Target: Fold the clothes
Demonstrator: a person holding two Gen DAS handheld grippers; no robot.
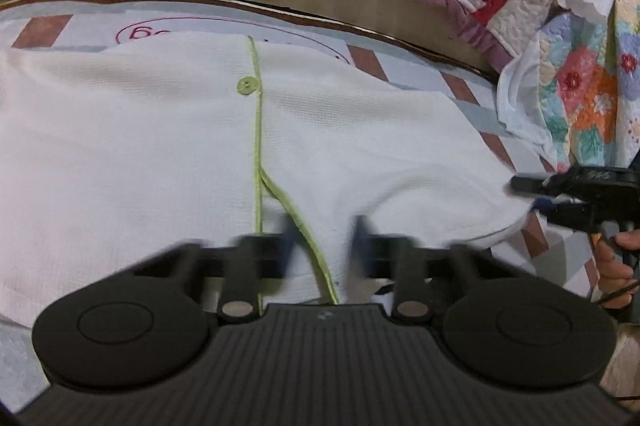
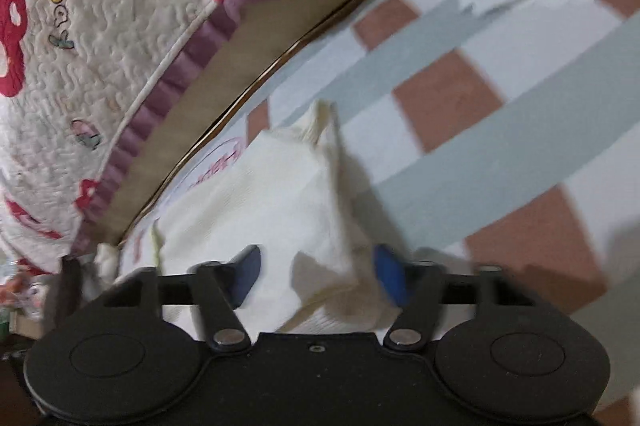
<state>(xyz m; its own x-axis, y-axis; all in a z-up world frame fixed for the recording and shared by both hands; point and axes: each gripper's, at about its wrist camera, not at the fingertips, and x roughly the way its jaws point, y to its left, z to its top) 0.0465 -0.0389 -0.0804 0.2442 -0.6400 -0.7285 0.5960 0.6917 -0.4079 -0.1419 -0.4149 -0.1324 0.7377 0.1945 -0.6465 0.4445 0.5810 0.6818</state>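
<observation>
Quilt reads "HAPPY DAY"; mat print unreadable.

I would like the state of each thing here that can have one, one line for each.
White garment: spread flat on the checked sheet, lower front flap lifted.
Green button: fastened at the green-edged front.
Left gripper: jaws apart in the blurred picture, green edge between them.
Right gripper: jaws apart, a raised white fold between them.
Quilted cover: hangs behind the sheet.
</observation>
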